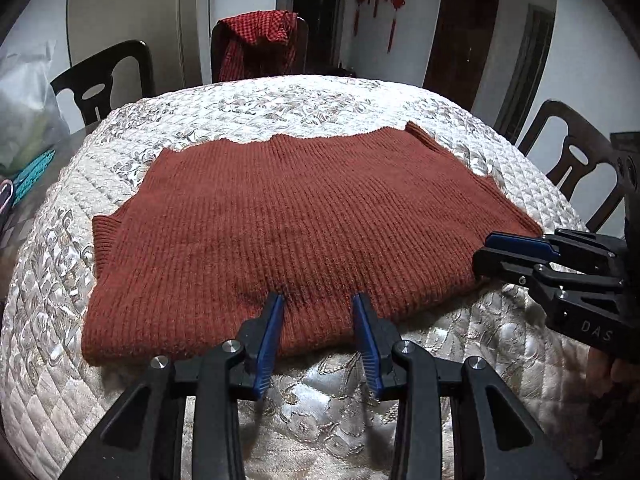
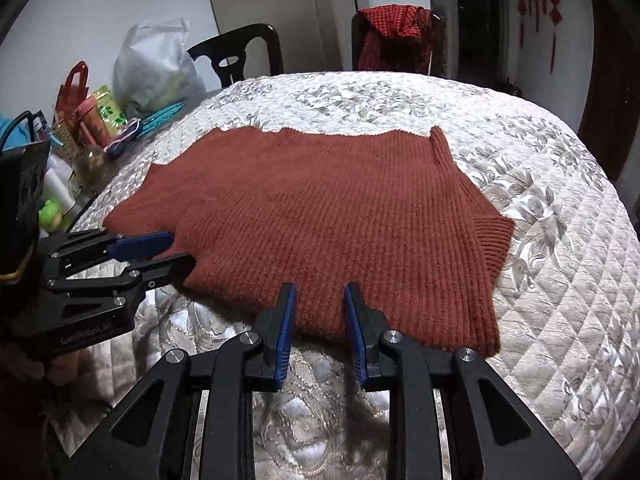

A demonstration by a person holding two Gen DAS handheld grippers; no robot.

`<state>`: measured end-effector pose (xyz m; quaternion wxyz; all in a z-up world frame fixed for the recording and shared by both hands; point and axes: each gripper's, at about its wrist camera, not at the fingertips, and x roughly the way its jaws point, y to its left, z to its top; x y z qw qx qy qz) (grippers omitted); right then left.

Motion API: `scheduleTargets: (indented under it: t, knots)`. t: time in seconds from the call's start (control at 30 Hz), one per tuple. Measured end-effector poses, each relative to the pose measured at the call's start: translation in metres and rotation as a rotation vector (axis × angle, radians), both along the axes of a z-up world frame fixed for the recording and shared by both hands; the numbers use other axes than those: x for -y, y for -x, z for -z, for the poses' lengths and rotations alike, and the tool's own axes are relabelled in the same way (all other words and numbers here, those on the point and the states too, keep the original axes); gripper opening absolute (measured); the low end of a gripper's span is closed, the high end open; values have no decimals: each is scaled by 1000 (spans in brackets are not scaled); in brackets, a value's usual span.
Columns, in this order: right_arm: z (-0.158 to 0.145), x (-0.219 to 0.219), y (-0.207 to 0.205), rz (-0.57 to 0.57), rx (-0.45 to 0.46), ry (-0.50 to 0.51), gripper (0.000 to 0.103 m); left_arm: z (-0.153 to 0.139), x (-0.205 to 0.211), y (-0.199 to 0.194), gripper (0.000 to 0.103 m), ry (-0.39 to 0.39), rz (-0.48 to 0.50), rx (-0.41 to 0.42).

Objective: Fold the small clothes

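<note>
A rust-red ribbed knit sweater lies flat on the quilted table cover, sleeves folded in; it also shows in the right wrist view. My left gripper is open, its blue-padded fingertips over the sweater's near edge, left of centre. It appears in the right wrist view at the sweater's left near corner. My right gripper is open over the near edge toward the right. In the left wrist view it sits at the sweater's right near corner. Neither holds cloth.
The round table has a white floral quilted cover. Dark chairs stand around it, one draped with a red checked cloth. Bags, bottles and clutter sit at the table's left side.
</note>
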<state>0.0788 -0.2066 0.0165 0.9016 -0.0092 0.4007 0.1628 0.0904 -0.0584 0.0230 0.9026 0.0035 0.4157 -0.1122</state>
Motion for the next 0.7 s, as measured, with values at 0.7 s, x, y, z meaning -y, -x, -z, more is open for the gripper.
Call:
scheduleTargets:
  t: [0.7]
  knots:
    - [-6, -6, 7, -3, 14, -17, 24, -9, -9, 4, 39, -26, -69, 34]
